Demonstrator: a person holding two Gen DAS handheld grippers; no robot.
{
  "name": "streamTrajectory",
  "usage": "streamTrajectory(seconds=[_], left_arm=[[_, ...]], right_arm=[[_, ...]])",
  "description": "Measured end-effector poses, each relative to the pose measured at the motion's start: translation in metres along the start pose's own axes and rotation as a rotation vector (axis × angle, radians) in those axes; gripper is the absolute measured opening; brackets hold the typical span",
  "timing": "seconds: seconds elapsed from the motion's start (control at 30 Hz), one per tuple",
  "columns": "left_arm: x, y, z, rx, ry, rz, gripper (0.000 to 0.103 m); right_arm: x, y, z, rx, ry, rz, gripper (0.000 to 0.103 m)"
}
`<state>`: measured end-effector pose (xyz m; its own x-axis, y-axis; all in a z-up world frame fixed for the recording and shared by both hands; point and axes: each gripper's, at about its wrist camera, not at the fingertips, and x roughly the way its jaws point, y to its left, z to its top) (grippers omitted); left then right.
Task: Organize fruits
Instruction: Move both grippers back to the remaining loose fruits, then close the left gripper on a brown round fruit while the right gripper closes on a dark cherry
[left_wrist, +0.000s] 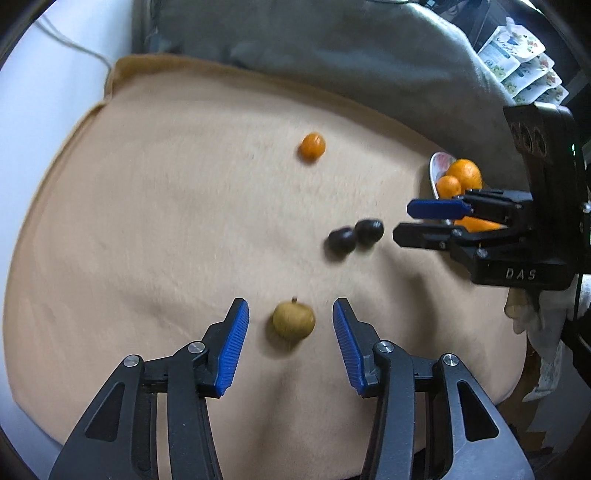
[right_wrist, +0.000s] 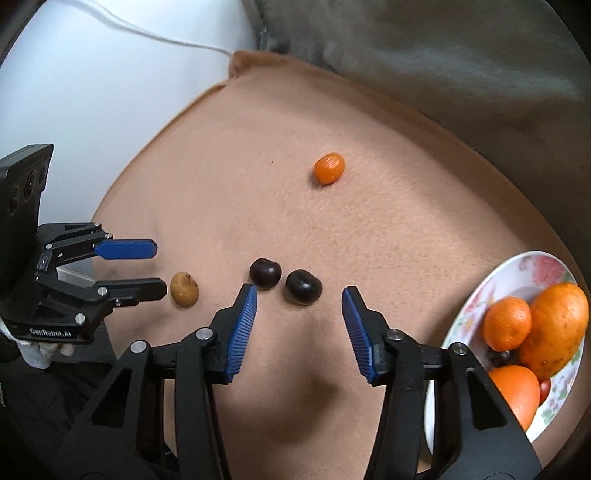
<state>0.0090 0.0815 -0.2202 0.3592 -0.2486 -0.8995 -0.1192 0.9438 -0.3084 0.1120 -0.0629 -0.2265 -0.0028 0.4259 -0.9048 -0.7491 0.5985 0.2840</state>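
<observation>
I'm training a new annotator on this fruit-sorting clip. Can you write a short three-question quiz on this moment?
1. How many dark fruits lie loose on the tan cloth?
2. True or false: the left tongs are clamped on the yellow-brown fruit.
3. Which loose fruit lies farthest from both tongs? A) small orange fruit B) a dark fruit C) yellow-brown fruit

Key: 1) two; 2) false, it sits between open pads; 3) A

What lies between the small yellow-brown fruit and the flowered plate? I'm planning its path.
Two dark round fruits lie side by side between the yellow-brown fruit and the flowered plate, seen from the right wrist.
</observation>
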Motion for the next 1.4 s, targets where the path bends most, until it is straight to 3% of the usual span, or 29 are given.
streamTrajectory(seconds=[0.1, 0.73, 1.07, 1.17, 1.4], left_arm=[[0.006, -0.001, -0.002, 0.001, 0.010, 0.007, 0.040], [0.021, 0.002, -0.005, -0.001, 0.027, 0.010, 0.040], [0.024, 0.002, -0.004, -0.002, 0.033, -0.006, 0.033], [0.027, -0.003, -0.003, 0.006, 0.041, -0.012, 0.029], [0.030, -0.007, -0.003, 0.010, 0.047, -0.005, 0.027]], right_arm=[[0.007, 0.002, 0.002, -0.008, 0.015, -0.007, 0.048], [0.039, 0.006, 0.016, -0.037, 0.074, -0.037, 0.043], [0.044, 0.003, 0.022, -0.036, 0.084, -0.026, 0.041], [0.045, 0.002, 0.021, -0.033, 0.091, -0.020, 0.032], [0.048, 0.003, 0.024, -0.033, 0.094, -0.015, 0.028]])
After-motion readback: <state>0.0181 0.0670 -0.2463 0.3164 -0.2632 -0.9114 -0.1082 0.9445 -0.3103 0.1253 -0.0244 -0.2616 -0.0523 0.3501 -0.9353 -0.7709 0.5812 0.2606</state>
